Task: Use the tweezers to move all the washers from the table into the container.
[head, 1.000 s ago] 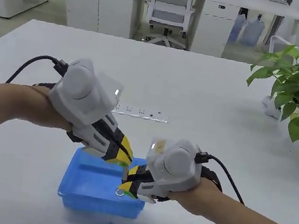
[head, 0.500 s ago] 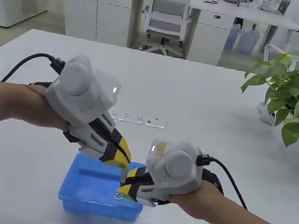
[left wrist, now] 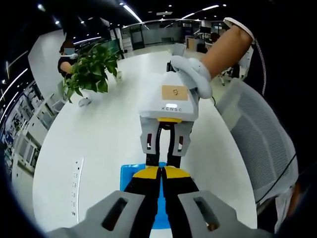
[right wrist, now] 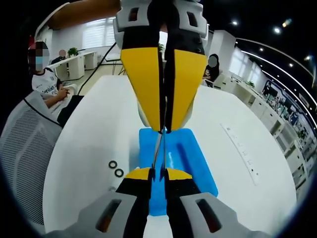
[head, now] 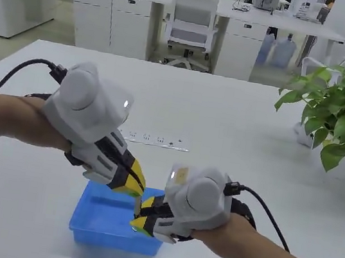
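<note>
We make out two washers (right wrist: 113,164) in the right gripper view, lying loose and side by side on the white desk (head: 237,132), just off one long wall of the blue container (right wrist: 198,163). In the head view they lie on the person's side of the container, toward the near edge of the desk. The container is a shallow rectangular tray that sits flat on the desk, also toward that near edge. Above its open top we find the tweezers (right wrist: 159,146), a thin metal pair stretched between the two grippers. The left gripper (right wrist: 163,130) has its yellow-tipped jaws pressed together on one end of the tweezers. The right gripper (right wrist: 159,174) has its jaws squeezed in on the other end, so both tongs pinch the same tool. We cannot tell whether a washer sits in the tweezers' tip. In the head view the two grippers meet tip to tip over the right half of the container, each held in a hand, with a black cable (head: 28,75) trailing from each. Farther out, a strip of sockets (head: 157,141) is set into the desk beyond the container. A leafy potted plant (head: 340,115) stands at the right edge of the desk. Past the far edge we see an office chair (head: 193,22) and white cabinets (head: 112,13).
</note>
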Motion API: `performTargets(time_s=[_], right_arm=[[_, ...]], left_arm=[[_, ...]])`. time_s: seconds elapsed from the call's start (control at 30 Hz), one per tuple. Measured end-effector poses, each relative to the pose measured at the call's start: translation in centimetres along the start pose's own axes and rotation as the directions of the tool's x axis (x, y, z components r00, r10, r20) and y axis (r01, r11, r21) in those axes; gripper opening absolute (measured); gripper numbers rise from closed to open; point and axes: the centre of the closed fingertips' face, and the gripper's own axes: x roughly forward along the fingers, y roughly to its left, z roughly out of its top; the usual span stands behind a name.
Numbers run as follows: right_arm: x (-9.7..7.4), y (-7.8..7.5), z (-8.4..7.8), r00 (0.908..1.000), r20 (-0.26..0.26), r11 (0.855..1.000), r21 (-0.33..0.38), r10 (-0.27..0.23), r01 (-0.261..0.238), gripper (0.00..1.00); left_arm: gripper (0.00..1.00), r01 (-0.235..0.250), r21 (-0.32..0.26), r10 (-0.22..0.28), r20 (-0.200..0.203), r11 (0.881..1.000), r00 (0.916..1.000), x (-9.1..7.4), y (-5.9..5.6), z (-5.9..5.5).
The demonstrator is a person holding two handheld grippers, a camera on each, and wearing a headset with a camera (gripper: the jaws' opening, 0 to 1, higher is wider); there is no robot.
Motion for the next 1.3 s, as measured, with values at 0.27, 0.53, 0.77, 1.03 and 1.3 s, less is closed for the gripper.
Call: performTargets(time_s=[0.27, 0.53, 0.77, 1.03, 1.3], right_arm=[[0.1, 1.2, -0.1, 1.0, 0.003, 1.0, 0.0, 0.008, -0.008, 0.11], [0.5, 2.4, -0.7, 0.9998, 0.005, 1.0, 0.011, 0.019, -0.019, 0.11], [0.7, 3.2, -0.9, 0.9997, 0.009, 1.0, 0.013, 0.023, -0.023, 0.11], [0.8, 4.2, -1.4, 0.9996, 0.001, 1.0, -0.001, 0.027, -0.027, 0.11], [1.0, 5.2, -2.1, 0.9994, -0.003, 0.999, 0.007, 0.034, -0.034, 0.11]], left_arm=[[0.05, 0.004, -0.008, -0.004, -0.001, 1.0, 1.0, 0.1, -1.0, -0.3], [0.05, 0.014, -0.021, -0.014, -0.004, 1.0, 0.9999, 0.6, -2.1, -0.9], [0.05, 0.021, -0.019, -0.021, -0.005, 1.0, 0.9998, 0.8, -2.8, -1.2], [0.05, 0.029, -0.02, -0.029, -0.003, 0.999, 0.9996, 1.3, -3.9, -1.3], [0.05, 0.041, -0.019, -0.041, -0.01, 0.999, 0.9991, 2.0, -4.9, -1.7]])
